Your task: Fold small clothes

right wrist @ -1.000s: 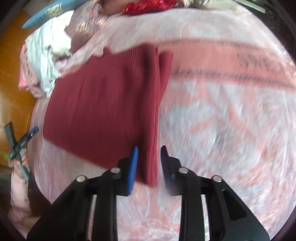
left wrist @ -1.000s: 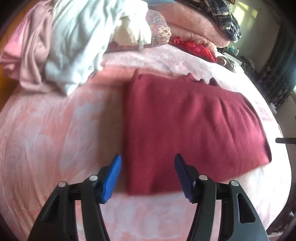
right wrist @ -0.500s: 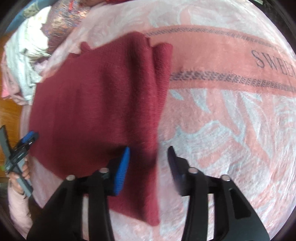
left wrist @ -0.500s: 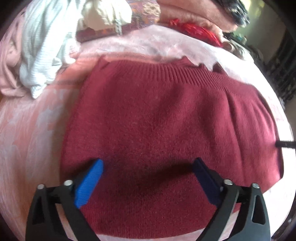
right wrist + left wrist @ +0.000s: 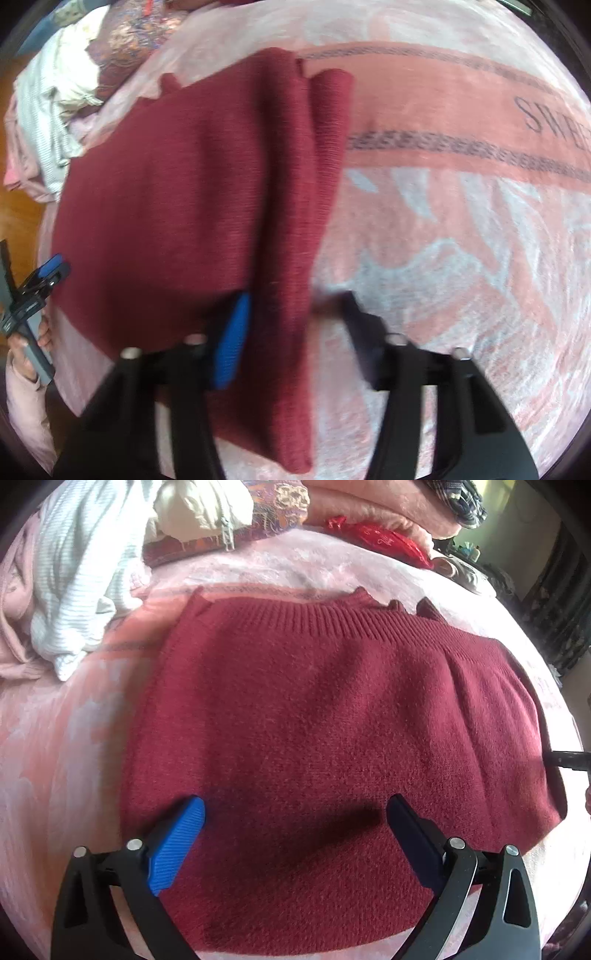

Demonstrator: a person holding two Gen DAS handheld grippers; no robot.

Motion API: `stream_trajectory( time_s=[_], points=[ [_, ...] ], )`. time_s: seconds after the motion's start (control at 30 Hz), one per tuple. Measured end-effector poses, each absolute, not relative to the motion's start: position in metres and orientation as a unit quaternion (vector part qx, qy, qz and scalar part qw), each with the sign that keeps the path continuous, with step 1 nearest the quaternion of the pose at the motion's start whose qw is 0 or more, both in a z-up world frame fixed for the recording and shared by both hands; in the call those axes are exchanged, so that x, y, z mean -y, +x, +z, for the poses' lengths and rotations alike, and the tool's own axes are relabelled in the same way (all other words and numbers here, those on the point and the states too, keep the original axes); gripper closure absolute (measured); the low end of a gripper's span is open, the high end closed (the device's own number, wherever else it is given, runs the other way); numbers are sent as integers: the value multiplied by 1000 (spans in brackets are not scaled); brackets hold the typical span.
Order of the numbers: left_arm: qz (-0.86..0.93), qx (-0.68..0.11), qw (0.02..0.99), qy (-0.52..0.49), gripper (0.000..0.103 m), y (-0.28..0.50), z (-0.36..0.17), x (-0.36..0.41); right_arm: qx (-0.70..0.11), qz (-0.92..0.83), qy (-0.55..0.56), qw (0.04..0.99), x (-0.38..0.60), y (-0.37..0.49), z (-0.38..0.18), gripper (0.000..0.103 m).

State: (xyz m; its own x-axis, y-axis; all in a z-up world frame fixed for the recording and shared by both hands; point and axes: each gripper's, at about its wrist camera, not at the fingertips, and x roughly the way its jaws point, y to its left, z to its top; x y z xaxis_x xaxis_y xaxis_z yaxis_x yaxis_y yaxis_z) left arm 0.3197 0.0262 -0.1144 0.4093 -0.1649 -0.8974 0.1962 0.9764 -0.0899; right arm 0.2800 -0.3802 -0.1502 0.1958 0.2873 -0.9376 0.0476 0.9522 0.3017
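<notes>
Sweater [image 5: 332, 738], dark red and fuzzy-knit, lies folded into a rough rectangle flat on the bed, and both grippers point down at it. The left gripper [image 5: 295, 823] hangs over the sweater's near portion with its jaws spread wide, nothing between them but the knit below; one ribbed blue pad [image 5: 177, 849] catches the light, the other sits in shadow on its black, riveted finger. The right gripper [image 5: 291, 325] straddles the sweater's right-hand folded edge, its jaws closing, the blue pad [image 5: 232, 339] over the knit and the dark finger over the bedding, and the thick fold of cloth stands between them; the pads do not yet press it. That view is motion-blurred.

Along the sweater's far edge runs a ribbed hem band [image 5: 332, 624], and a narrower ribbed strip [image 5: 328, 122] lies folded alongside its right side. Beneath it spreads a plush pink blanket [image 5: 461, 240] with pale leafy shapes, a darker salmon band and dark lettering. Beyond, a heap of clothes [image 5: 85, 572] holds a white ribbed garment, pale pink cloth and a floral-patterned piece. A shiny red packet [image 5: 380, 541] lies near the heap.
</notes>
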Motion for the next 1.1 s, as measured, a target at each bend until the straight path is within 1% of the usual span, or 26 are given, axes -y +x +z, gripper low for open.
stream_trajectory(
  time_s=[0.03, 0.1, 0.17, 0.27, 0.4, 0.5, 0.63, 0.7, 0.77, 0.93, 1.1],
  points=[
    [-103, -527, 844, 21, 4, 318, -109, -27, -630, 73, 123, 764, 376, 280, -148, 80],
    [-101, -510, 854, 24, 4, 316, -98, -32, -627, 71, 105, 769, 369, 281, -144, 85],
    [-105, -513, 852, 13, 4, 318, -95, -39, -622, 73, 98, 774, 366, 281, -139, 87],
    [-107, -536, 838, -10, 4, 326, -110, -52, -622, 67, 123, 771, 375, 280, -146, 87],
    [-119, -538, 834, 35, 4, 327, -125, -46, -619, 54, 154, 768, 380, 282, -152, 88],
    [-126, -540, 832, 22, 4, 329, -123, -50, -615, 48, 154, 772, 376, 280, -139, 89],
    [-134, -541, 830, -24, 4, 331, -117, -64, -597, 57, 157, 785, 362, 282, -103, 89],
    [-129, -543, 830, -23, 4, 332, -116, -65, -587, 64, 144, 794, 345, 285, -82, 89],
    [-129, -545, 828, -31, 6, 333, -116, -70, -581, 72, 130, 800, 328, 288, -69, 89],
    [-117, -551, 822, -86, 18, 343, -114, -88, -583, 96, 41, 806, 252, 294, -52, 90],
    [-119, -555, 817, -108, 18, 350, -116, -97, -582, 131, -6, 803, 190, 299, -53, 91]
  ],
)
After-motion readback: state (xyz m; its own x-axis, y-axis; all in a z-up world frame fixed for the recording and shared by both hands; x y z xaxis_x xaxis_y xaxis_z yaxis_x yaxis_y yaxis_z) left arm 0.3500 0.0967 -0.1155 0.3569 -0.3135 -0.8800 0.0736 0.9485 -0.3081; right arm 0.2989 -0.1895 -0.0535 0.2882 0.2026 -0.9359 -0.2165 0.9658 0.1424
